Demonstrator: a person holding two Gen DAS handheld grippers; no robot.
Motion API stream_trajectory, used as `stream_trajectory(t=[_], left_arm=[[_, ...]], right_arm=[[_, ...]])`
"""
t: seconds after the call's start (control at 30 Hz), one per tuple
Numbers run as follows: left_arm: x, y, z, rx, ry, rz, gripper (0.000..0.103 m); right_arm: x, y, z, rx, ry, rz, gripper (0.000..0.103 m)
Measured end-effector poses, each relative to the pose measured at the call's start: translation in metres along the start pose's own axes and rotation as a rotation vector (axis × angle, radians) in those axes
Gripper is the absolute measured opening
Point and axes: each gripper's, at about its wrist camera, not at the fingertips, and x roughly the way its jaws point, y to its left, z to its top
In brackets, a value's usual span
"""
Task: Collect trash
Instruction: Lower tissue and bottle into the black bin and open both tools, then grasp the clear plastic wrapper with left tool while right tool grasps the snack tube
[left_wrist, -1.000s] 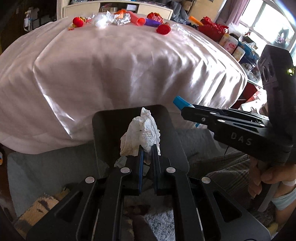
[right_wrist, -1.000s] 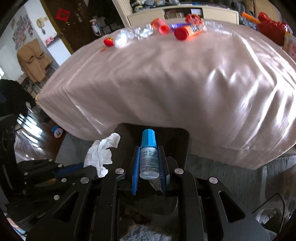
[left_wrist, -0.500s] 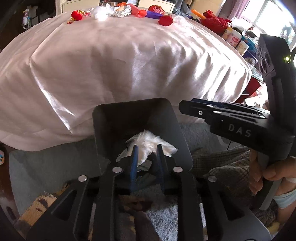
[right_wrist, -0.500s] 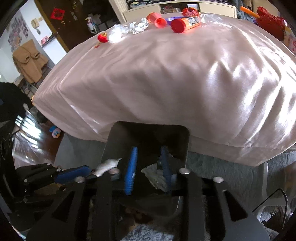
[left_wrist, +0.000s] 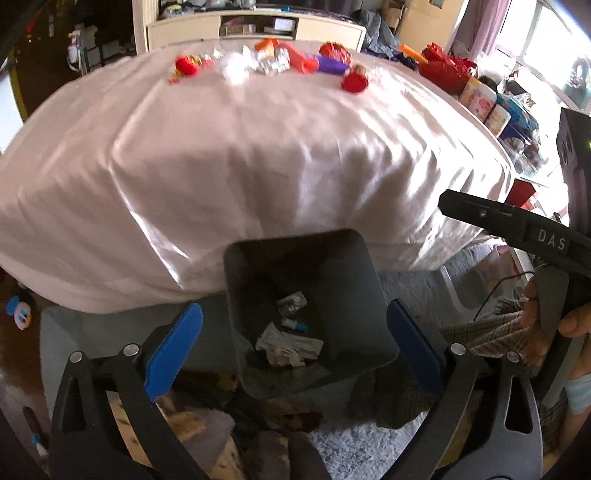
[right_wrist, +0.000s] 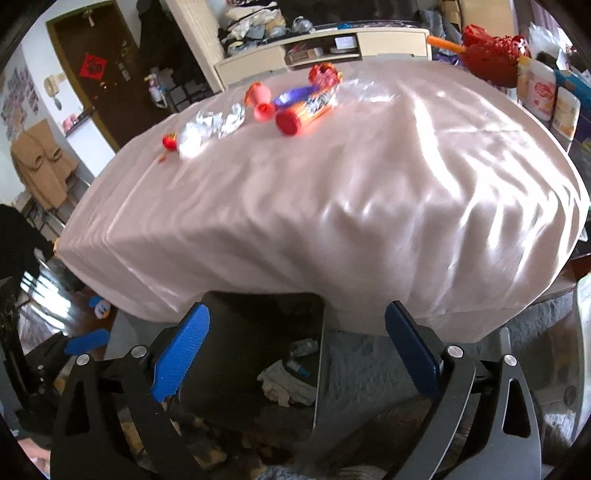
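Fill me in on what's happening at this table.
A person with a gripper in each hand is clearing trash into a dark bin below the edge of the cloth-covered table. The left gripper and right gripper are both over the bin with jaws opening and nothing between them. A crumpled tissue and a small blue-capped bottle lie inside. Foil wrappers and red-capped tubes wait at the table's far end.

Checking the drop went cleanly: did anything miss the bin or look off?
Nothing stands out. The tissue and small blue-capped bottle lie inside the upright bin; nothing shows spilled beside it.
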Motion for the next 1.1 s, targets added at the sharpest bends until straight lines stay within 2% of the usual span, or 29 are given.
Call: stream_trajectory(t=[0.27, 0.53, 0.73, 1.0, 1.03, 1.1], left_arm=[[-0.037, 0.02, 0.042, 0.005, -0.093, 0.036, 0.095], [-0.048, 0.04, 0.091, 0.008, -0.139, 0.057, 0.095], [-0.031, 0.049, 0.128, 0.015, -0.139, 0.072, 0.095], [0.016, 0.062, 0.175, 0.007, -0.124, 0.09, 0.095], [0.022, 0.064, 0.18, 0.004, -0.121, 0.089, 0.095], [0.035, 0.065, 0.19, 0.006, -0.117, 0.09, 0.095]], right_arm=[[-0.027, -0.003, 0.04, -0.026, -0.074, -0.04, 0.096], [-0.02, 0.002, 0.085, -0.031, -0.099, -0.061, 0.096], [0.011, 0.013, 0.113, -0.029, -0.07, -0.062, 0.096], [0.055, 0.021, 0.148, 0.002, -0.055, -0.075, 0.096], [0.06, 0.021, 0.15, 0.004, -0.051, -0.076, 0.095], [0.073, 0.022, 0.156, 0.006, -0.033, -0.071, 0.085]])
